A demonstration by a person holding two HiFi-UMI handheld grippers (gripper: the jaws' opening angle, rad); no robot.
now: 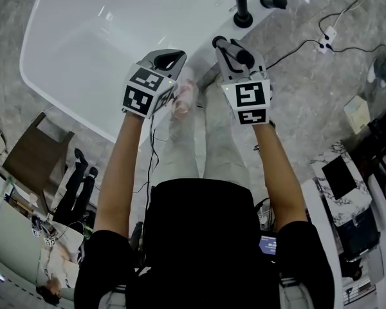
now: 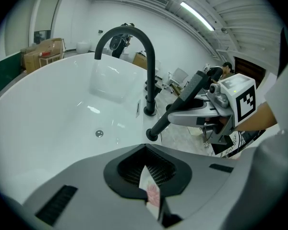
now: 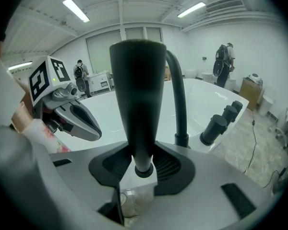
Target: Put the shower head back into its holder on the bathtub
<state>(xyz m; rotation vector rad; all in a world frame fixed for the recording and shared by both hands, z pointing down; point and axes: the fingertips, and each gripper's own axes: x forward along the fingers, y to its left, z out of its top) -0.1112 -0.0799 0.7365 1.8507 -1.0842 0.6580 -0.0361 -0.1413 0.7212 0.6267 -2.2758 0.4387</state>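
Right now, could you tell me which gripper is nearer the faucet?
Right. The right gripper is just short of the faucet; the left gripper is farther left, over the tub.

White bathtub (image 1: 83,44); black shower head (image 3: 137,90), black faucet (image 2: 150,75); grey left tongs (image 2: 145,146), grey right tongs (image 3: 138,150); black-white markers (image 1: 145,89).

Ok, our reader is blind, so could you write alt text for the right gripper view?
The right tool grips a black shower head, which fills the centre, before a white bathtub with a black curved faucet. At left, the left tool pinches a pink-and-white item.
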